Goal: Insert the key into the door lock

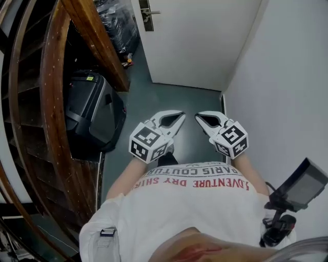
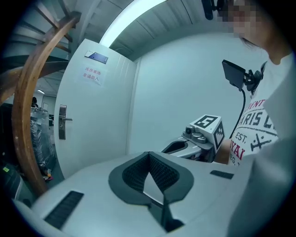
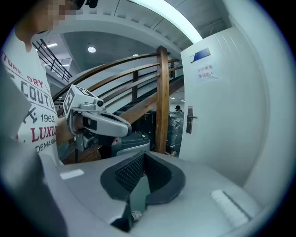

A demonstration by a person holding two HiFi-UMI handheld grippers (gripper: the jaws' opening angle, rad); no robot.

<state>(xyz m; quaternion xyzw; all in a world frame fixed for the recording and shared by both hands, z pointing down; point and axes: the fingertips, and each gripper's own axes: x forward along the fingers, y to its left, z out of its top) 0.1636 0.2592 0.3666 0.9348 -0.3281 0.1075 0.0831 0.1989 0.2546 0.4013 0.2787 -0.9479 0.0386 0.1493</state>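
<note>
You are at the very start; nothing of the insertion shows as done. The white door stands shut ahead of you. Its lock plate carries the lever handle and sits at the door's left edge as the head view has it. No key shows at that plate in any view.

You hold the left gripper and the right gripper well short of the door. They sit side by side close to your chest, tips aimed toward the door and angled in toward each other. Neither is near the lock plate.

The left gripper's jaws are pressed together, ribbed pads meeting at the tip, with nothing between them. The right gripper's jaws are likewise together. Low in their seam, behind the pads, sits a small metal glint. It may be part of the key, but it is too small and dark to say so, and nowhere else do the views show a key.

By my judgement everything is left to do:
- close the distance to the door;
- bring a gripper up to the lock plate;
- line the key up with the keyhole;
- push it in.
</note>
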